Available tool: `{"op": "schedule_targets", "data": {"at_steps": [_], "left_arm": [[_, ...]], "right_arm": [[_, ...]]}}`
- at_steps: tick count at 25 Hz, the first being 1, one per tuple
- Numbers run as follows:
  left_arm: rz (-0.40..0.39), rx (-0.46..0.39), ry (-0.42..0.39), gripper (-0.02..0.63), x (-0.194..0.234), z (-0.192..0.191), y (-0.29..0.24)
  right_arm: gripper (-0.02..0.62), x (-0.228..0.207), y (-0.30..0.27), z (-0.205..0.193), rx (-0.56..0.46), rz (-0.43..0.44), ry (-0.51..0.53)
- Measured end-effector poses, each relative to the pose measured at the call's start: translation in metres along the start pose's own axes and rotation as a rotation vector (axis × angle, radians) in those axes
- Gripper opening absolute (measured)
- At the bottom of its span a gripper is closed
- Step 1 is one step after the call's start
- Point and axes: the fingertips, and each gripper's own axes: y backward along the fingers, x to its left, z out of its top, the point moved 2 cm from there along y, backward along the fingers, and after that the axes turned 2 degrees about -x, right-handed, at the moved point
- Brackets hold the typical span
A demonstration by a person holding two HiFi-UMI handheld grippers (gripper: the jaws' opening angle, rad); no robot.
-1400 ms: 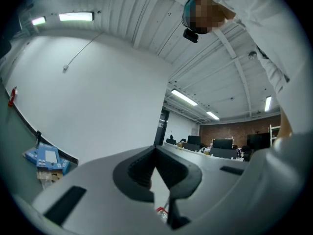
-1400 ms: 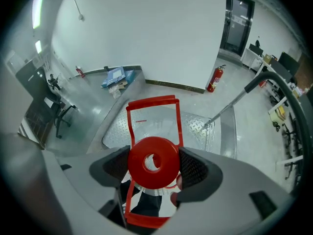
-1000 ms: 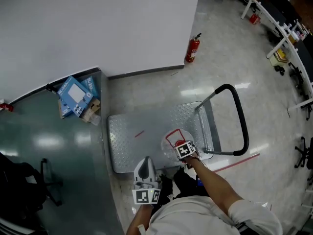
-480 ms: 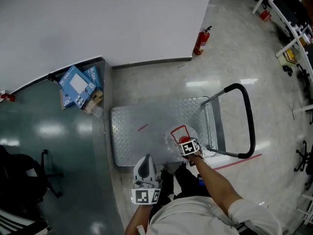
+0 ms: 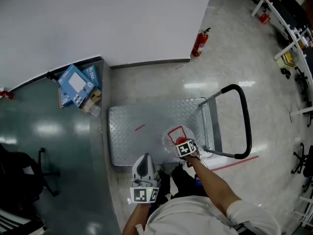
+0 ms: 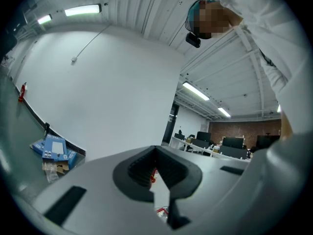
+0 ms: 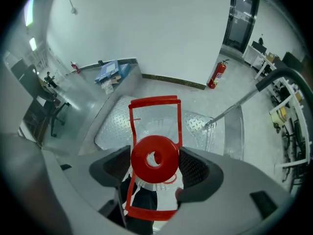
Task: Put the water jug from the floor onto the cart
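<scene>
Closed left gripper, clamped right gripper

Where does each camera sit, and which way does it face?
Head view: on the person's head, facing steeply down at the cart, water jug, left gripper and right gripper; an arm shows.
Left gripper view: on the left gripper, aimed up at wall and ceiling; a sleeve shows.
Right gripper view: on the right gripper, looking down past the red cap onto the cart.
All three share the blue boxes.

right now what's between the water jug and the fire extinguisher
Head view: from the water jug toward the fire extinguisher runs only the cart deck, then bare floor.
</scene>
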Motion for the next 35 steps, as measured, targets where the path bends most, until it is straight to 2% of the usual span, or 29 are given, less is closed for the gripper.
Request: {"op": "schedule_targets", "data": {"at_steps": [5, 6, 7, 9, 13, 15, 18, 22, 27, 35], "left_arm": [[-0.005, -0.033, -0.003, 0.003, -0.008, 0.013, 0.008], [-0.010, -0.039, -0.007, 0.003, -0.011, 0.016, 0.010], [-0.018, -0.047, -0.014, 0.003, -0.014, 0.021, 0.012], [-0.040, -0.068, -0.030, 0.003, -0.024, 0.032, 0.015], [-0.083, -0.104, -0.032, 0.003, -0.043, 0.053, 0.027], [-0.098, -0.117, -0.028, 0.003, -0.048, 0.060, 0.033], [-0.112, -0.129, -0.021, 0.003, -0.053, 0.063, 0.039], [-0.142, -0.121, -0.013, 0.003, -0.063, 0.062, 0.046], [-0.165, -0.132, -0.010, 0.003, -0.070, 0.063, 0.048], [-0.165, -0.130, -0.014, 0.003, -0.068, 0.062, 0.050]], "right_arm": [[0.296, 0.006, 0.050, 0.018, -0.095, 0.006, 0.018], [0.213, 0.008, 0.070, 0.023, -0.140, -0.005, 0.017], [0.063, 0.008, 0.094, 0.030, -0.206, -0.021, 0.015], [0.012, 0.010, 0.148, 0.043, -0.377, -0.037, 0.010], [0.012, 0.022, 0.282, 0.054, -0.840, -0.027, 0.012], [0.012, 0.030, 0.333, 0.046, -0.998, -0.032, 0.022], [0.012, 0.037, 0.349, 0.028, -1.030, -0.022, 0.001], [0.012, 0.046, 0.356, 0.010, -1.054, -0.021, 0.026], [0.012, 0.051, 0.369, 0.009, -1.105, -0.019, 0.039], [0.012, 0.058, 0.368, 0.010, -1.104, -0.013, 0.062]]}}
